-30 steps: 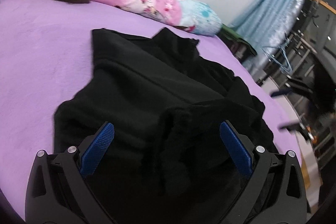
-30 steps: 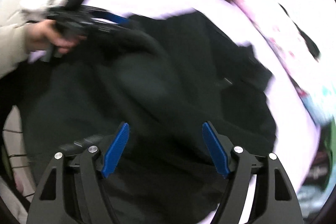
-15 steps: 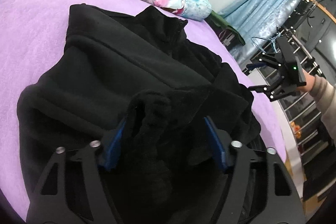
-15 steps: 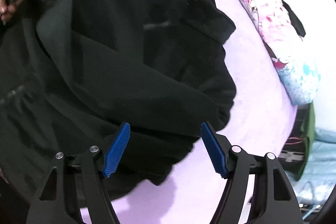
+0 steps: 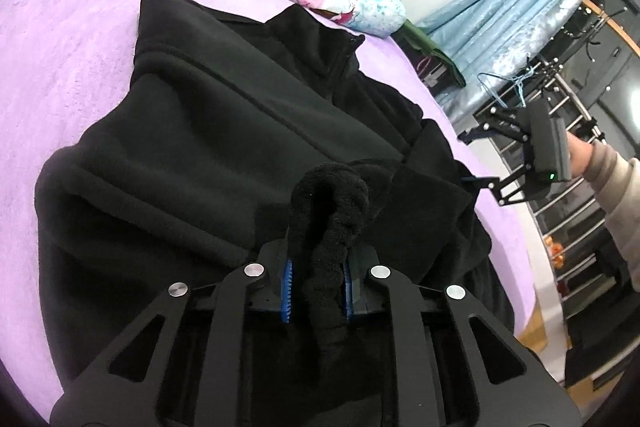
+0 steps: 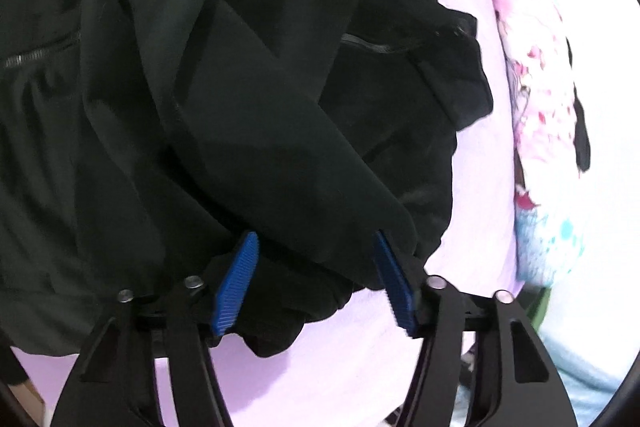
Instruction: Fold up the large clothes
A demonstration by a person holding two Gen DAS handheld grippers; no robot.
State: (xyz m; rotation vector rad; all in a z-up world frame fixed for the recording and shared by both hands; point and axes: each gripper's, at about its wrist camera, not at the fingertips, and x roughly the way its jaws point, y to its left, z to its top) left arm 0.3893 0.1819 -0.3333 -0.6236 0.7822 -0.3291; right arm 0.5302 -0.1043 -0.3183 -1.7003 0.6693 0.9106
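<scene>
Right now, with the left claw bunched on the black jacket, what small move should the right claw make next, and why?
Probably finish closing the right claw. Its jaws are closing but still apart, astride the black jacket edge near the purple bedspread. The left claw already pinches a fold, so a second grip would let both lift together.

right gripper [image 6: 316, 279]: jaws closing, cuff between | black fleece jacket [image 6: 240, 87] | purple bedspread [image 6: 352, 367]

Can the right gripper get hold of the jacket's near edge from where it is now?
Probably yes. The right gripper already straddles the black jacket's edge, jaws closing with fabric between them and nothing blocking. The left gripper is busy, pinching a bunched fold.
</scene>
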